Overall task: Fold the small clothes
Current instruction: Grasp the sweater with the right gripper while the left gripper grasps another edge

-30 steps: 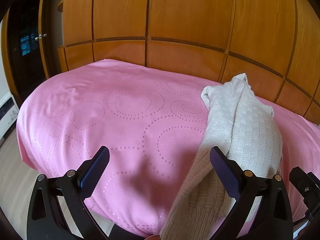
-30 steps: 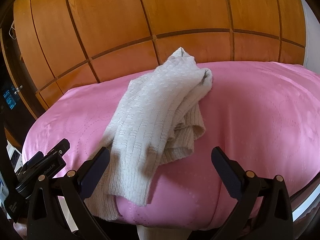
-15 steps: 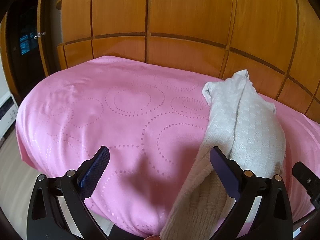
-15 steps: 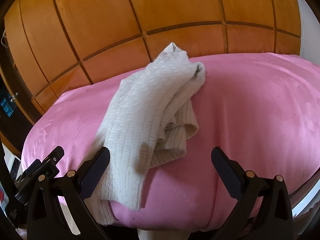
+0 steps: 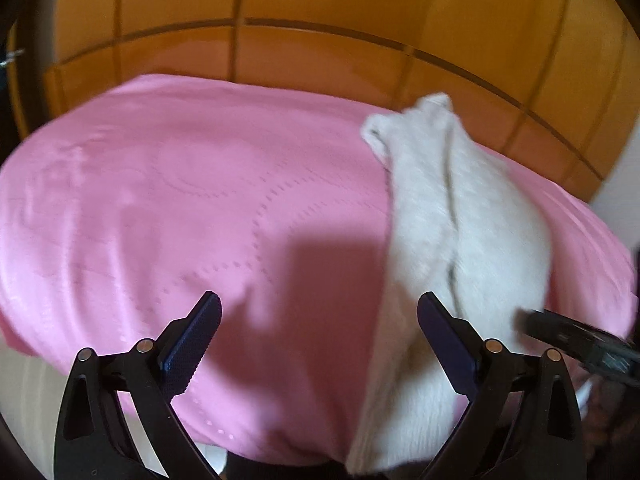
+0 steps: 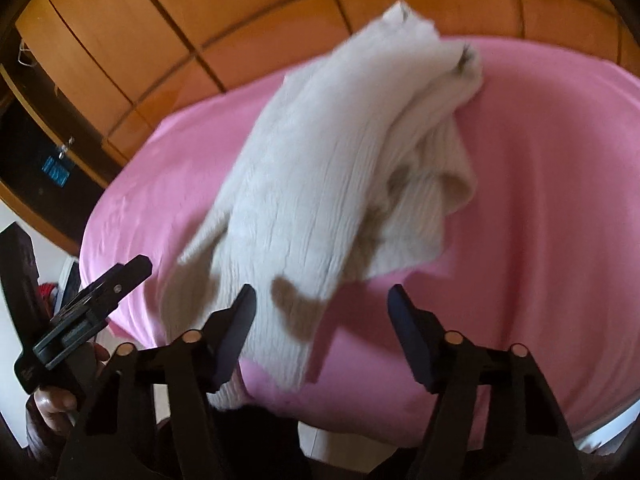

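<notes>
A cream knit garment (image 6: 320,168) lies bunched in a long heap on the pink bedcover (image 6: 540,200), one end hanging over the near edge. In the left wrist view the garment (image 5: 460,232) lies on the right side of the bedcover (image 5: 180,208). My left gripper (image 5: 319,318) is open and empty, above the bedcover just left of the garment. My right gripper (image 6: 321,306) is open and empty, low over the garment's near end. Each gripper shows at the edge of the other's view, the left gripper (image 6: 86,312) and the right gripper (image 5: 576,340).
Orange wooden wardrobe panels (image 5: 320,32) stand behind the bed. A dark doorway (image 6: 44,160) is at the far left. Pale floor (image 5: 28,392) shows below the bed's near left edge.
Both grippers have moved forward and down toward the bed and the garment. The right gripper's jaws have narrowed somewhat. The garment has not moved.
</notes>
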{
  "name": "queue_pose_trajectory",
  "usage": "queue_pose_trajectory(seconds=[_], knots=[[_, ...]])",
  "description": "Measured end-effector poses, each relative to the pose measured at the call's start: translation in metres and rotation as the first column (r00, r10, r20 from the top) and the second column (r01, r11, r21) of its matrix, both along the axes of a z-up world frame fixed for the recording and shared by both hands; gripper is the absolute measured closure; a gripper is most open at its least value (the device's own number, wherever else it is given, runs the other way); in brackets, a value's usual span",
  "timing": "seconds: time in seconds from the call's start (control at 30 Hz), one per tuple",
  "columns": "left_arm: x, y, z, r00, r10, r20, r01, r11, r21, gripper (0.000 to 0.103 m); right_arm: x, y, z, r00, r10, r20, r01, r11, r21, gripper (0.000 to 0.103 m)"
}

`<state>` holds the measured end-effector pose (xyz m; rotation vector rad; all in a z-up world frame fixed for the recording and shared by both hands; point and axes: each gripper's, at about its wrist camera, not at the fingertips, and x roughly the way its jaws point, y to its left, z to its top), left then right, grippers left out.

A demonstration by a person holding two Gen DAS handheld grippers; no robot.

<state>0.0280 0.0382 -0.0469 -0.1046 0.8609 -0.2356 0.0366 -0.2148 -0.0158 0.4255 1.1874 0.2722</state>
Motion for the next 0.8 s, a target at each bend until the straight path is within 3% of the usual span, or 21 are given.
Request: queue_pose_trajectory(seconds=[0.03,0.07,0.13,0.23,0.33,0.43,0.57,0.67,0.8], knots=[[-0.001,-0.002,-0.004,1.000,-0.027,-0.013,0.027,1.000,-0.005,0.010,0.003,0.002,-0.005,1.000,0.009,-0.020,-0.009,1.000,0.004,0.053],[-0.001,-0.004,-0.010,0.998,-0.048,-0.031,0.047,0.999,-0.008,0.021,0.005,0.004,-0.010,0.999,0.018,-0.037,-0.018,1.000,0.011,0.059],[0.001,-0.011,-0.025,0.990,-0.098,-0.103,0.096,0.995,-0.026,0.035,0.009,0.008,-0.011,0.998,0.044,-0.041,-0.042,0.999,0.032,0.086],[0.002,-0.020,-0.034,0.985,-0.122,-0.125,0.119,0.992,-0.028,0.047,0.011,0.004,0.006,0.997,0.081,0.019,-0.081,0.996,0.032,0.094],[0.001,-0.028,-0.032,0.977,-0.175,-0.125,0.170,0.984,-0.050,0.079,0.010,-0.012,0.027,0.991,0.095,0.089,-0.094,0.995,-0.026,0.095],[0.003,-0.034,-0.031,0.970,-0.206,-0.126,0.202,0.979,-0.040,0.095,0.010,-0.043,0.050,0.985,0.060,0.161,-0.045,0.995,-0.093,0.095],[0.012,-0.027,-0.023,0.980,-0.167,-0.112,0.161,0.985,-0.058,0.097,0.016,-0.102,0.081,0.959,-0.066,0.276,0.133,0.964,-0.231,0.096],[0.027,-0.005,-0.007,0.992,-0.086,-0.087,0.075,0.990,-0.116,0.097,0.030,-0.155,0.090,0.929,-0.189,0.317,0.293,0.901,-0.321,0.096],[0.050,0.023,0.020,1.000,0.011,-0.017,-0.012,0.994,-0.105,0.098,0.058,-0.237,0.079,0.866,-0.385,0.320,0.490,0.782,-0.386,0.097]])
